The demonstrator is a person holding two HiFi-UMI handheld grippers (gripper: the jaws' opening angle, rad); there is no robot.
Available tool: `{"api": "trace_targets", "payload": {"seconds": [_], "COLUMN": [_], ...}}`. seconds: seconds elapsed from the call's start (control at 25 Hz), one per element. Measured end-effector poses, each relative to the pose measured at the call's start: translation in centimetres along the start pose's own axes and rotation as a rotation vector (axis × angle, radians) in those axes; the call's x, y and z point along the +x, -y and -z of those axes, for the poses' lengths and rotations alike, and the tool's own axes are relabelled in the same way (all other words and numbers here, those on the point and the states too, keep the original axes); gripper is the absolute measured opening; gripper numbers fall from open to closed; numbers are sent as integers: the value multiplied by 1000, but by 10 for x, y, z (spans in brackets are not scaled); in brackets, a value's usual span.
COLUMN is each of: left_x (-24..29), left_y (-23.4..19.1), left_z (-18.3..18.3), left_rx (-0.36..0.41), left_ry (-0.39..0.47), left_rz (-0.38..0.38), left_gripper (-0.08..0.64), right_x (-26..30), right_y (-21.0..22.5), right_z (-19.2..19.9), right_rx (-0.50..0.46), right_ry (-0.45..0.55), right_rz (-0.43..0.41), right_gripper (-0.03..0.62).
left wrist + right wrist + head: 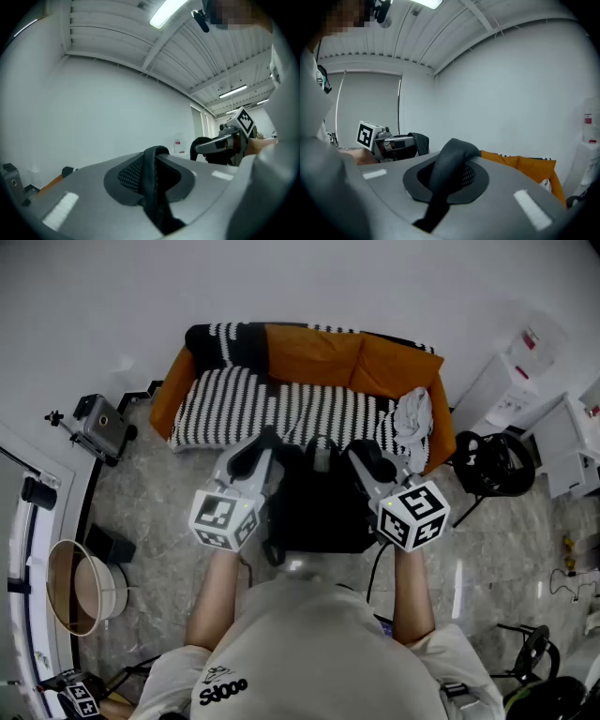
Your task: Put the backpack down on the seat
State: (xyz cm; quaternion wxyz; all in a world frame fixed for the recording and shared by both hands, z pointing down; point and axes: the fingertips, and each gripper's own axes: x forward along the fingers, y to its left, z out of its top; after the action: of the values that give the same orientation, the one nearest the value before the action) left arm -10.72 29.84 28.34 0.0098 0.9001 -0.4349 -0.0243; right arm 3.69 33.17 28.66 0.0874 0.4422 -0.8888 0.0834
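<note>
A black backpack (319, 498) hangs between my two grippers, just in front of the sofa seat (272, 409) with its black-and-white striped cushion and orange back. My left gripper (265, 442) is shut on a black mesh strap (151, 178) at the pack's left side. The right gripper (362, 452) is shut on the other mesh strap (445, 176) at the right side. Both straps run between the grey jaws and fill the gap. In each gripper view the other gripper shows across the pack. The backpack's lower part is hidden by the person's body.
A white crumpled cloth (413, 418) lies on the sofa's right end. A grey case on a stand (100, 425) sits left of the sofa, with a round bin (84, 585) nearer. A black wheeled frame (493, 463) and white boxes (525, 367) stand to the right.
</note>
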Motion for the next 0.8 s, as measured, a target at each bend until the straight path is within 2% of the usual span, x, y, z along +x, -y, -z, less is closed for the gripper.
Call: {"api": "trace_targets", "payload": {"seconds": [0.16,0.44,0.8], "left_x": [-3,9,27], "left_y": [7,21,35], "left_z": [0,-9,-3], "left_rx": [27,67,52], "left_ry": [0,-20,-32], "left_rz": [-10,-37,-95], "left_gripper": [49,49,49], "right_x": [-6,-21,-35], "right_y": [-1,20,48], "right_z": [-1,-6,10], "right_rx": [-31,23,76], "right_ry": [5,22,7], "right_rz": [-6,-1,-31], "right_gripper": [3,5,5]}}
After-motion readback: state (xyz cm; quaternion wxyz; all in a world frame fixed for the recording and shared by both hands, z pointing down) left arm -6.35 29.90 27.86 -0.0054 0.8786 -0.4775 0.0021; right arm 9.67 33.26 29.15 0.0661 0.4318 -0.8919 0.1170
